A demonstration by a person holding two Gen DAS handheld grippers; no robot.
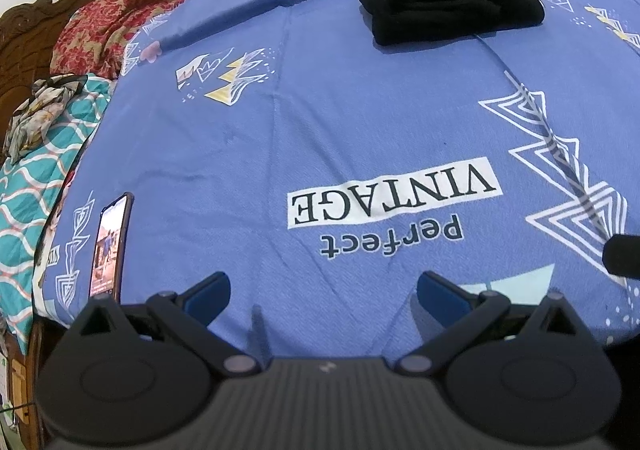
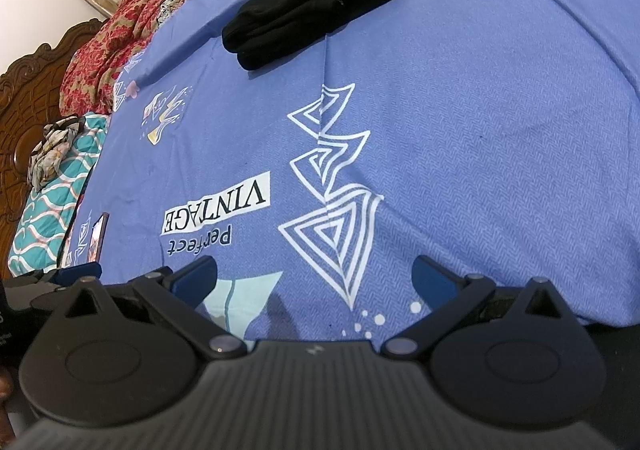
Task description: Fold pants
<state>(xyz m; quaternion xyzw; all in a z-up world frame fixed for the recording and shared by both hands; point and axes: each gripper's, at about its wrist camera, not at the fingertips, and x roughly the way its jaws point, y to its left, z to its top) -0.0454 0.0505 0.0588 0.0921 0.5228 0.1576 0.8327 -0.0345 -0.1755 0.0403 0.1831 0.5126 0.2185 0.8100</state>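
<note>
The black pants (image 1: 452, 0) lie folded into a compact bundle on the blue printed bedsheet (image 1: 320, 122), at the far side of the bed. They also show in the right wrist view (image 2: 310, 4). My left gripper (image 1: 323, 292) is open and empty, held over the near part of the sheet, well short of the pants. My right gripper (image 2: 314, 276) is open and empty too, beside the left one at the near edge. Part of the left gripper (image 2: 76, 274) shows at the left in the right wrist view.
A phone (image 1: 109, 246) with a lit screen lies at the sheet's left edge. A teal patterned pillow (image 1: 36, 186), a crumpled cloth (image 1: 40, 110) and a red floral blanket (image 1: 132, 10) sit along the left by the carved wooden headboard (image 2: 28, 90).
</note>
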